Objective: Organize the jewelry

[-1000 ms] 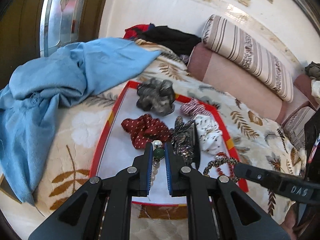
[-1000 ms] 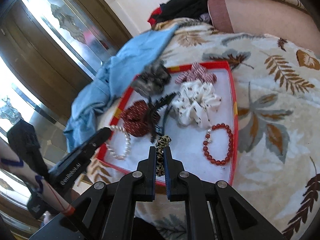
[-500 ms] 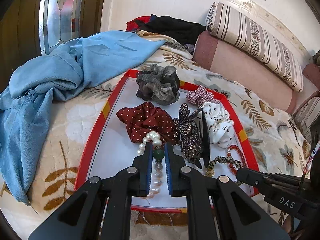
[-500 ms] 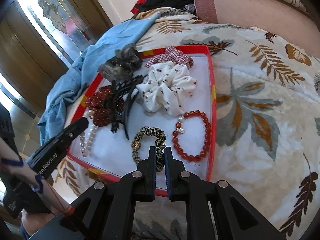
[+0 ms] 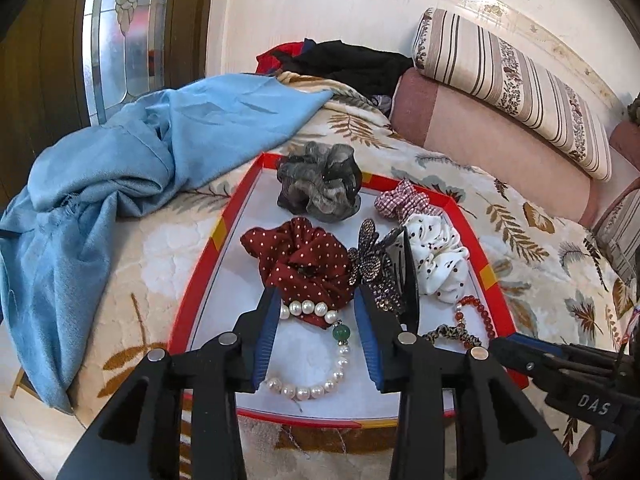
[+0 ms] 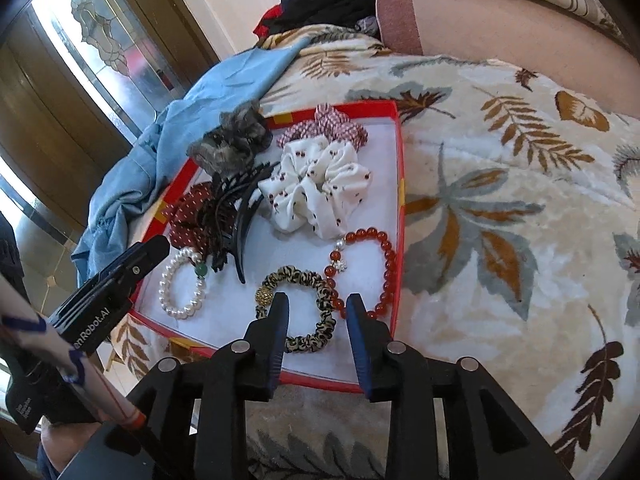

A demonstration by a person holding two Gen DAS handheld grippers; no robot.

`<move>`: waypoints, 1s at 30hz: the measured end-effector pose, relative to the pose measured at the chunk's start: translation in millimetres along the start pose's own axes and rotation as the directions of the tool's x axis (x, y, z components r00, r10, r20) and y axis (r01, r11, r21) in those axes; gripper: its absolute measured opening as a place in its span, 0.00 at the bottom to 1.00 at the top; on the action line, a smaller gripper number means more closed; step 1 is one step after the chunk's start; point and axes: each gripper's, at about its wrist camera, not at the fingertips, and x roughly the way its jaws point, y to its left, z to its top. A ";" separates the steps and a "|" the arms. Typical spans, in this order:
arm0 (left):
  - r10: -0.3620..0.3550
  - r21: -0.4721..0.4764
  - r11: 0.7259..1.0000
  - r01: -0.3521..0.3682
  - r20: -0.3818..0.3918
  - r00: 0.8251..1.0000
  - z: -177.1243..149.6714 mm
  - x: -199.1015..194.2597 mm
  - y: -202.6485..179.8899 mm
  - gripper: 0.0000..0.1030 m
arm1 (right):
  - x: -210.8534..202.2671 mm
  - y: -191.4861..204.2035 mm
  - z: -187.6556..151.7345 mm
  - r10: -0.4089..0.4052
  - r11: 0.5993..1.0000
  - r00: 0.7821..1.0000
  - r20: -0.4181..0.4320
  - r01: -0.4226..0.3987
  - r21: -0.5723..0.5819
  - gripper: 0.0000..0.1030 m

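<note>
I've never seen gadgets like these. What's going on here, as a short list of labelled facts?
setting: red-rimmed tray on a leaf-patterned bedspread
left gripper: jaws just opened, pearl bracelet lying loose between them
right gripper: jaws just opened over leopard-print hair tie
also in tray: red bead bracelet, scrunchies, black claw clip

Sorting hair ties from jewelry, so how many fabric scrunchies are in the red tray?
4, with none visibly hidden: grey scrunchie at the far left corner, checked scrunchie at the far right, dark red dotted scrunchie mid-left, white spotted scrunchie mid-right. The thin leopard hair tie isn't counted.
</note>
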 end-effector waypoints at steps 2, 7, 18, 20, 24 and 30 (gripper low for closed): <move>0.009 0.004 1.000 -0.009 0.015 1.000 1.5 -6.5 -2.2 0.41 | -9.3 0.9 1.3 -0.001 1.000 1.000 0.017 0.001 0.000 0.31; 0.036 -0.002 0.999 -0.036 0.085 0.996 3.3 -41.2 -8.0 0.66 | -47.3 10.8 -2.8 -0.071 0.996 0.993 0.098 0.075 -0.043 0.51; 0.177 0.020 0.983 -0.185 0.205 0.963 -29.4 -140.5 -17.7 1.00 | -130.9 41.0 -65.1 -0.314 0.903 0.908 0.276 0.376 -0.209 0.84; 0.206 0.017 0.977 -0.214 0.201 0.958 -36.5 -150.8 -19.0 1.00 | -138.5 42.7 -72.4 -0.339 0.892 0.897 0.285 0.402 -0.206 0.85; 0.238 0.049 0.966 -0.253 0.205 0.949 -50.8 -163.7 -25.3 1.00 | -148.9 46.7 -84.8 -0.351 0.881 0.887 0.300 0.421 -0.215 0.88; 0.284 0.043 0.954 -0.298 0.201 0.938 -56.2 -168.2 -25.0 1.00 | -156.8 48.3 -94.5 -0.346 0.879 0.886 0.309 0.421 -0.222 0.88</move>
